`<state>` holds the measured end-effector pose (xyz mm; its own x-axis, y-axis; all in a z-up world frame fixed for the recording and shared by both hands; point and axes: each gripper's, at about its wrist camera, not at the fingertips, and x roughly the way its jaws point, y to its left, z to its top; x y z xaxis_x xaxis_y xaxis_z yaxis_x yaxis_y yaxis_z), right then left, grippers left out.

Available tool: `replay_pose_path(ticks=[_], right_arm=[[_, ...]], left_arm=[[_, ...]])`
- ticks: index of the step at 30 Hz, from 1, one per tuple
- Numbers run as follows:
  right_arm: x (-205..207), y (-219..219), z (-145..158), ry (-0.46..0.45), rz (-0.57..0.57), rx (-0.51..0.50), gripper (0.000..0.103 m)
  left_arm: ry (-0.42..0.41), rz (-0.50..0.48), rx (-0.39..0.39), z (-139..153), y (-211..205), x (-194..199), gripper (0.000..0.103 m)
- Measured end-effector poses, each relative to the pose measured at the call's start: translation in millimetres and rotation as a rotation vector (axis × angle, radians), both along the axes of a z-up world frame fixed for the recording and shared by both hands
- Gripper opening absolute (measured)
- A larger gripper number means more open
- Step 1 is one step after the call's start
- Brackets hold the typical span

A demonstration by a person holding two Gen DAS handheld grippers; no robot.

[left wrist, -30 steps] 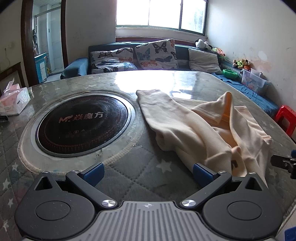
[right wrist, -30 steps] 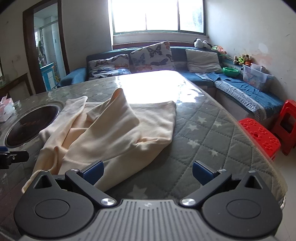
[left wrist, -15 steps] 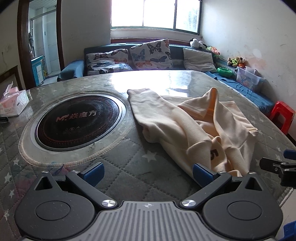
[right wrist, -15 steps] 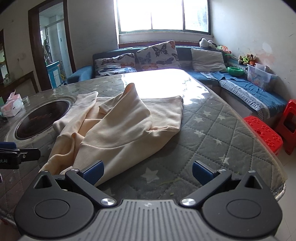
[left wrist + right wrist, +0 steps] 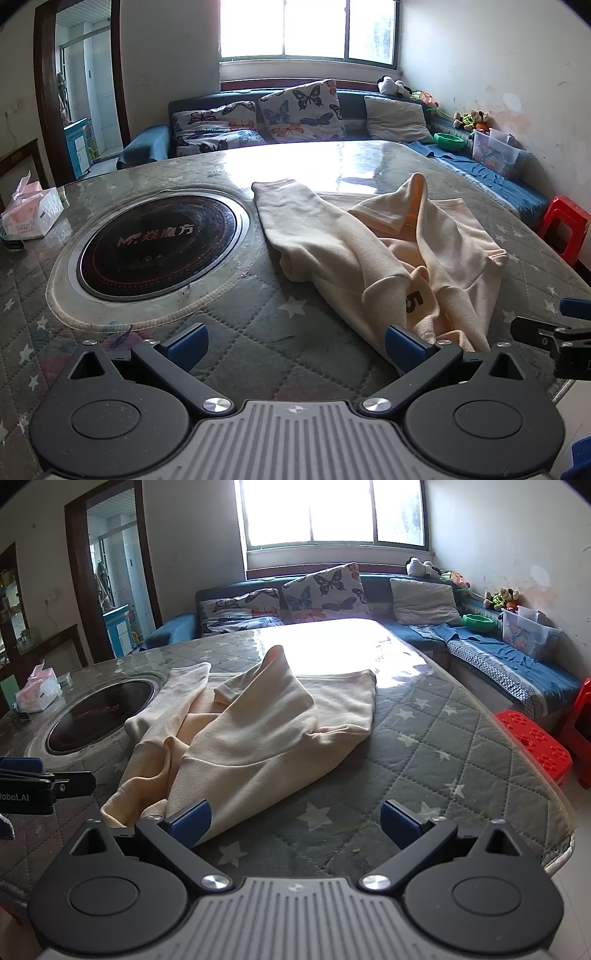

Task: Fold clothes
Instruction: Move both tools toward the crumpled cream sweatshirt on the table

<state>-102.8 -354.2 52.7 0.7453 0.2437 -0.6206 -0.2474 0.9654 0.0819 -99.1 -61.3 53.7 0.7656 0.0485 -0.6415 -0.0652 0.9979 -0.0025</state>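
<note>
A cream garment [image 5: 384,247] lies crumpled on the quilted table cover, with one fold standing up in a peak and a dark "5" print near its front hem. The same cream garment [image 5: 258,731] fills the middle of the right wrist view. My left gripper [image 5: 295,343] is open over the table's near edge, its right finger close to the hem, nothing between the fingers. My right gripper [image 5: 295,823] is open too, its left fingertip [image 5: 188,821] at the garment's near edge, not closed on it. Each gripper shows at the side of the other's view.
A round black hotplate [image 5: 155,243] is set into the table at left. A tissue box [image 5: 31,214] stands at the far left edge. Behind the table runs a blue sofa [image 5: 258,122] with cushions. Red plastic stools [image 5: 535,746] stand on the floor at right.
Both grippers have drawn back from the garment toward the table's near edge and risen a little. The garment lies as before; both stay open.
</note>
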Motion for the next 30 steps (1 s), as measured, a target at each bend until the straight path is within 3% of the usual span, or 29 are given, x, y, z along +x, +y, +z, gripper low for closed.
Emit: replay_pose_path(ticks=[30], right_arm=[[12, 9, 3, 0.012, 0.043, 0.002, 0.094]], left_arm=[[0.019, -0.008, 0.026, 3, -5, 15, 0.103]])
